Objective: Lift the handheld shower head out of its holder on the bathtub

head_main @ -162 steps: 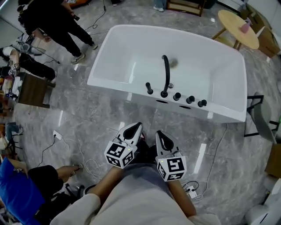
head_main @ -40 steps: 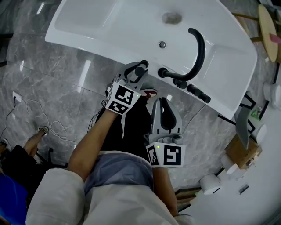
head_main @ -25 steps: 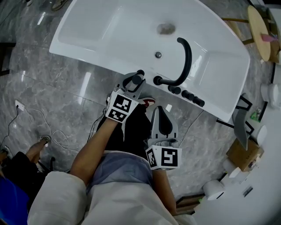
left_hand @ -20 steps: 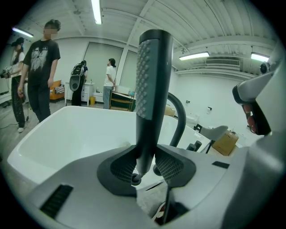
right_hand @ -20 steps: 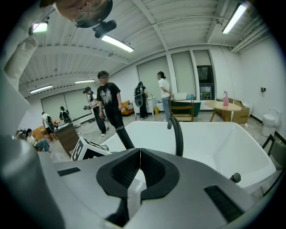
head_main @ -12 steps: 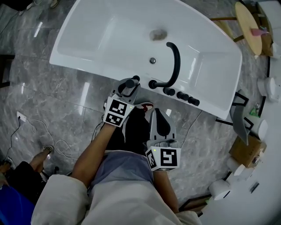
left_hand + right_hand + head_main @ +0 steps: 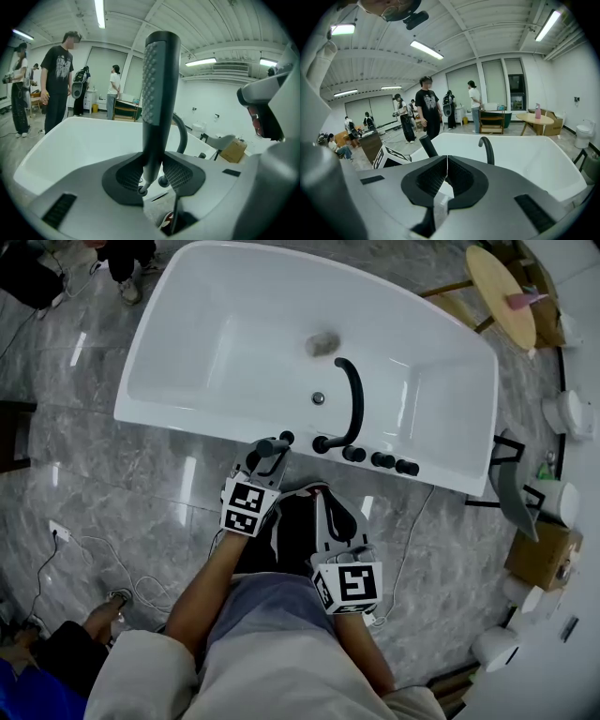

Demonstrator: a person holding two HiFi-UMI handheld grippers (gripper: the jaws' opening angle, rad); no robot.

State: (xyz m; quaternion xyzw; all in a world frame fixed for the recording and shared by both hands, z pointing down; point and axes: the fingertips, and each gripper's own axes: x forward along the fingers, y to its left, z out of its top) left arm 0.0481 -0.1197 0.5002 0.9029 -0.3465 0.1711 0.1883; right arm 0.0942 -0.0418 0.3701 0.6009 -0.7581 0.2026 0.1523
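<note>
The black handheld shower head (image 7: 160,89) stands upright between the jaws of my left gripper (image 7: 153,172), whose pads (image 7: 132,174) press on its lower stem. In the head view my left gripper (image 7: 267,452) holds the shower head (image 7: 270,443) just in front of the white bathtub's near rim (image 7: 216,427), beside a small black fitting (image 7: 286,437) on that rim. My right gripper (image 7: 330,499) hangs lower and nearer my body, apart from the tub. In the right gripper view its jaws (image 7: 446,174) are shut with nothing between them.
A black arched spout (image 7: 349,395) and three black knobs (image 7: 380,460) sit on the rim right of the shower head. A round wooden table (image 7: 502,282) and a grey chair (image 7: 516,493) stand at the right. Cables (image 7: 103,549) cross the marble floor. People (image 7: 58,75) stand beyond the tub.
Both grippers have risen. The left one has carried the shower head up and slightly back from the tub's rim, and the tub now looks smaller and farther off.
</note>
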